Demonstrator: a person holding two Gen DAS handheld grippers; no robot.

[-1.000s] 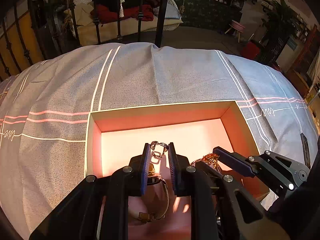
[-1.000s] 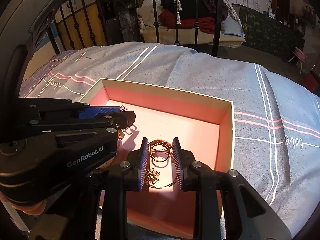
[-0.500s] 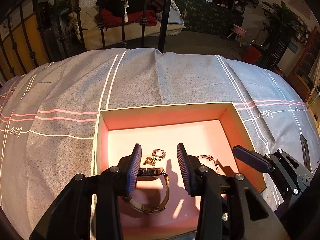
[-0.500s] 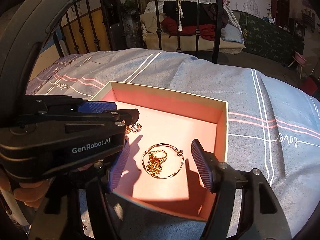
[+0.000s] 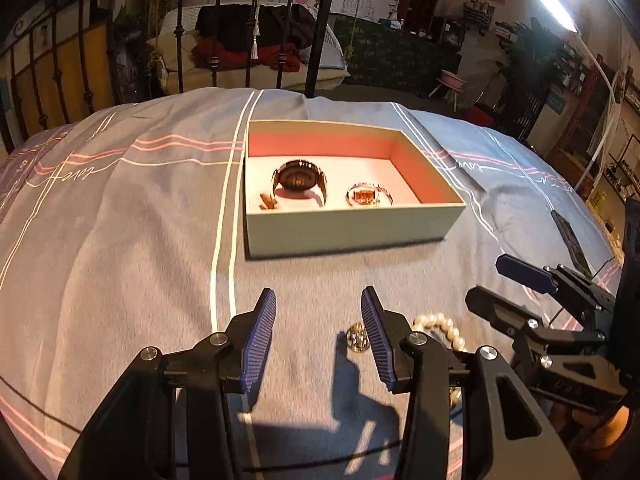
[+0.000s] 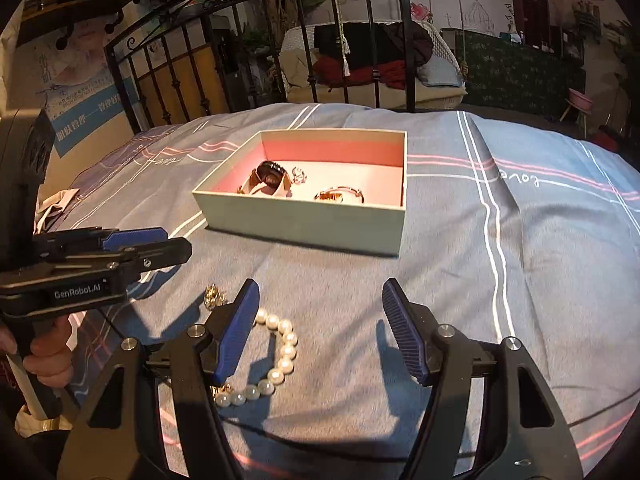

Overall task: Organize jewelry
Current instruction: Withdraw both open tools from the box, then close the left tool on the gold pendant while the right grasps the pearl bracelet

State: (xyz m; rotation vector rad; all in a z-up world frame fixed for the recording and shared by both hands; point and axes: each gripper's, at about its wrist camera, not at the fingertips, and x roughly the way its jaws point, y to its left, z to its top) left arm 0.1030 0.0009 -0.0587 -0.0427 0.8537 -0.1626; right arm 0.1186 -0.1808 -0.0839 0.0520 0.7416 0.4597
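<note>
An open box with a pink inside sits on the grey bedspread. Inside lie a watch, a gold bangle with a ring and small earrings. Nearer to me on the cloth lie a pearl bracelet and a small gold piece. My left gripper is empty, its jaws still opening, pulled back from the box. My right gripper stands open over the cloth, pearls beside its left finger.
The bedspread is grey with white and pink stripes. A black iron bedstead rises behind it. A dark flat object lies at the right edge of the bed. A hand holds the left gripper's handle.
Both grippers let go of the jewelry in the box, opened, and drew back toward me. The box now lies farther away; the pearl bracelet and gold piece have come into view.
</note>
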